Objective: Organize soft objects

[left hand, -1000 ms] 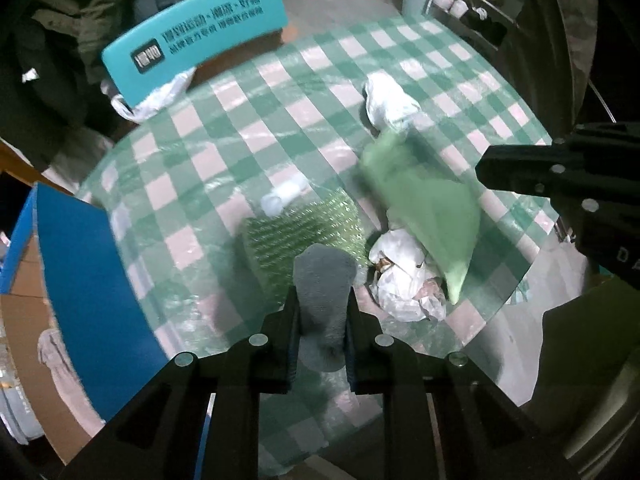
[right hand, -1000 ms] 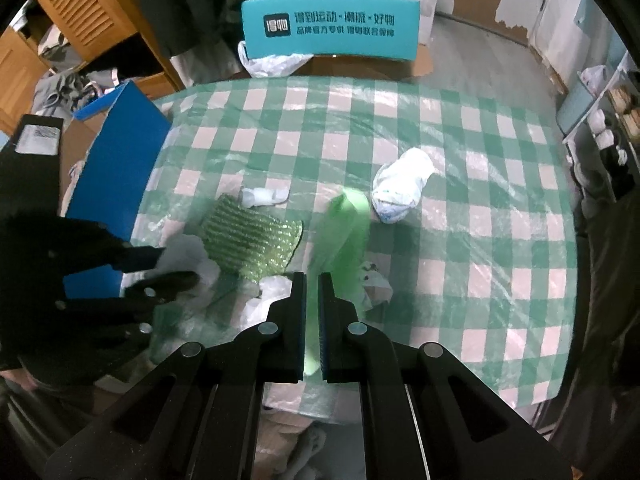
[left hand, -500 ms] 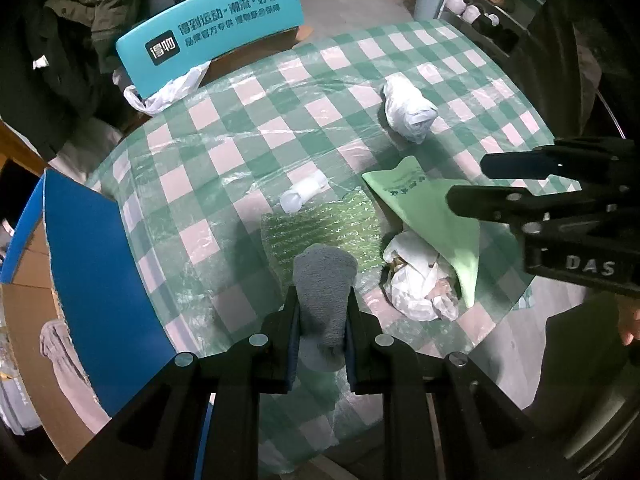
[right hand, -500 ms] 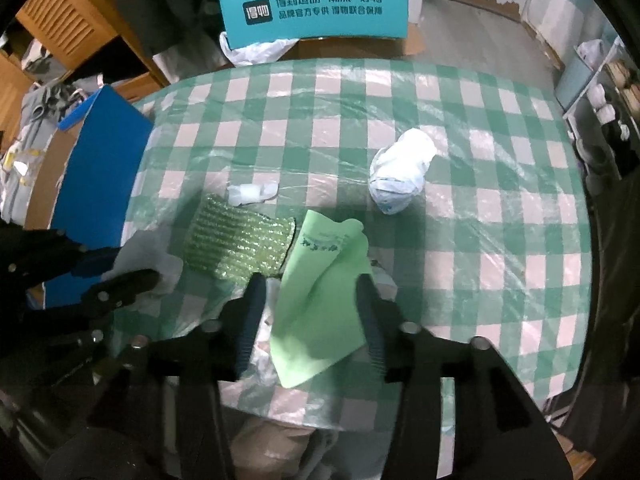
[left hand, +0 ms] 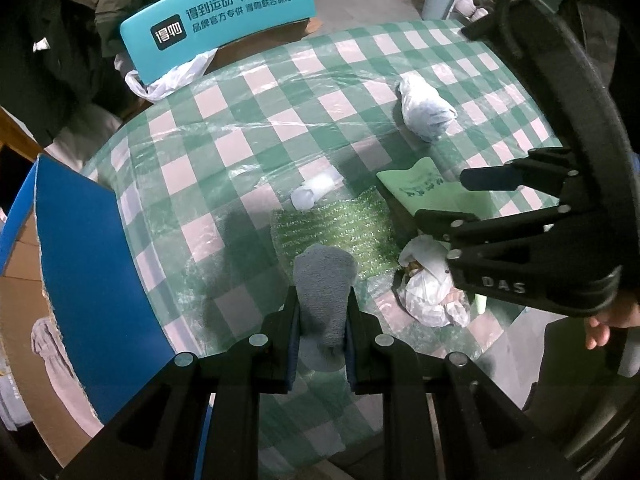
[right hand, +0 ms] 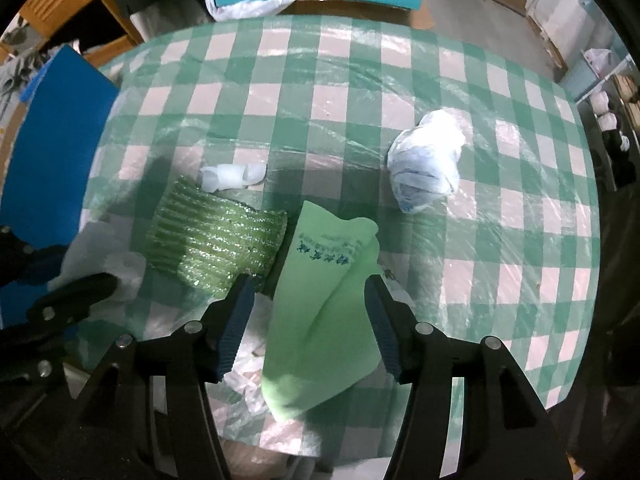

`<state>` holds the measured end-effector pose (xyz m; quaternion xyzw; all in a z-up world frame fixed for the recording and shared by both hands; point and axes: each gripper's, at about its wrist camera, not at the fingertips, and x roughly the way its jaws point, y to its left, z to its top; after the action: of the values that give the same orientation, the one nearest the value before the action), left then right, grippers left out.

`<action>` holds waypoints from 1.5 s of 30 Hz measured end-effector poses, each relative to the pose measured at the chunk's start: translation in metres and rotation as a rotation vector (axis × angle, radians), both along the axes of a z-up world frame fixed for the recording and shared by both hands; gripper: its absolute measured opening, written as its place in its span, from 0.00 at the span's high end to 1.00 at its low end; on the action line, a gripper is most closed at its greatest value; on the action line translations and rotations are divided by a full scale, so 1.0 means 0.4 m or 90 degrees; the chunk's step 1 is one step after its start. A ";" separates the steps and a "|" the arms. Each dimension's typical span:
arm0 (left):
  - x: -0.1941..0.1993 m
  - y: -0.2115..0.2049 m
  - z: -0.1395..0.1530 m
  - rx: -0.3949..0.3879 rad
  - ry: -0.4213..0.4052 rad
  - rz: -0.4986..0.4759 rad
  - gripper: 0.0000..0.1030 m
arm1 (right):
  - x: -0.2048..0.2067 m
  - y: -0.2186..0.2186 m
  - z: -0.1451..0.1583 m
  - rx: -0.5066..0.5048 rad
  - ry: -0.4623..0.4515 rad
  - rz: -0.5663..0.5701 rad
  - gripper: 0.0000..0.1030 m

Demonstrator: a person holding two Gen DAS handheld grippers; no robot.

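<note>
My left gripper (left hand: 322, 312) is shut on a grey knitted sock (left hand: 324, 280), held above the near edge of the green checked table (right hand: 360, 80). A light green cloth (right hand: 320, 320) with dark print lies loose on the table, partly over a crumpled white bag (left hand: 428, 292). My right gripper (right hand: 307, 284) points down over this cloth. Its jaws are opening, and the cloth lies between and below them without touching the pads. In the left wrist view the right gripper (left hand: 444, 198) hangs over the cloth's (left hand: 416, 190) near half.
A green bubble-wrap sheet (right hand: 216, 240) lies left of the cloth, with a small white plastic piece (right hand: 232, 176) behind it. A balled white bag (right hand: 428, 164) sits at the right. A blue-flapped cardboard box (left hand: 88, 264) stands left of the table, a teal chair back (left hand: 220, 12) behind.
My right gripper opened and let go of the green cloth, which dropped flat onto the table. It then sank closer over the cloth. The left gripper kept still with the sock.
</note>
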<state>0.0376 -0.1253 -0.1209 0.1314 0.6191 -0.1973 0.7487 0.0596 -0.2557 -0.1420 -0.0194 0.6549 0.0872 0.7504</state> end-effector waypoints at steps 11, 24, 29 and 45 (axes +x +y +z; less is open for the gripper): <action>0.024 0.009 -0.028 -0.001 0.017 0.010 0.82 | 0.020 0.006 -0.058 -0.033 0.029 -0.005 0.45; 0.036 0.003 -0.036 0.003 0.023 0.011 0.82 | 0.013 0.002 -0.072 -0.031 0.024 0.005 0.83; 0.034 0.004 -0.036 0.004 0.022 0.011 0.82 | 0.025 -0.012 -0.059 -0.015 0.018 0.001 0.88; 0.015 0.007 0.015 -0.005 -0.004 0.004 0.82 | -0.017 -0.065 0.070 0.042 -0.050 -0.028 0.92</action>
<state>0.0437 -0.1225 -0.1150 0.1273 0.6162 -0.1971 0.7518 0.0527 -0.2818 -0.1141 0.0165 0.6223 0.0912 0.7773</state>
